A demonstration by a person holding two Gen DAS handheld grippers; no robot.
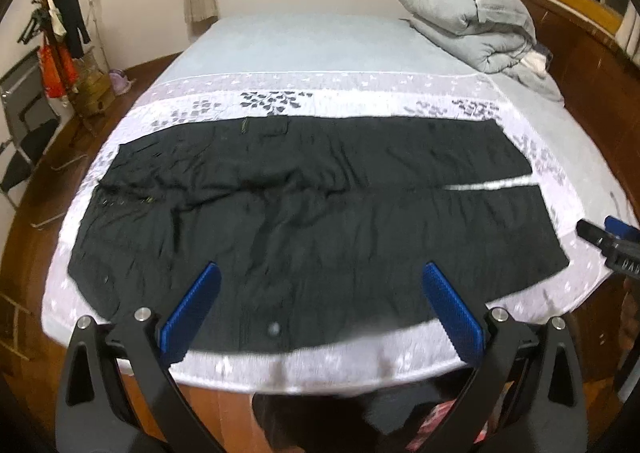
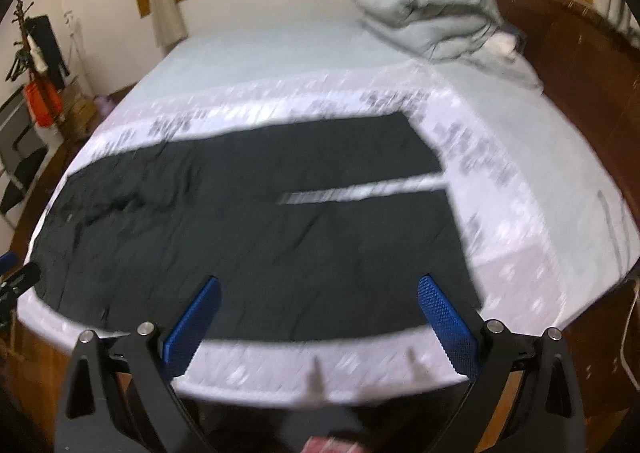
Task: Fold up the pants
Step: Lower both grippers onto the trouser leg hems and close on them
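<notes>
Black pants [image 1: 304, 205] lie spread flat across the foot of the bed [image 1: 312, 49], waist to the left, legs to the right with a thin strip of sheet between them. My left gripper [image 1: 320, 273] hovers open above the near edge of the pants, blue pads wide apart, holding nothing. In the right wrist view the pants [image 2: 256, 221] fill the middle, blurred by motion. My right gripper [image 2: 318, 285] also stands open over the near leg, empty. The right gripper's tip [image 1: 608, 237] shows at the right edge of the left wrist view.
A folded grey duvet [image 1: 468, 17] sits at the far right corner of the bed by the wooden headboard [image 1: 580, 53]. A coat stand [image 1: 56, 29] and a folding chair [image 1: 28, 121] stand on the wooden floor to the left. The person's legs show below.
</notes>
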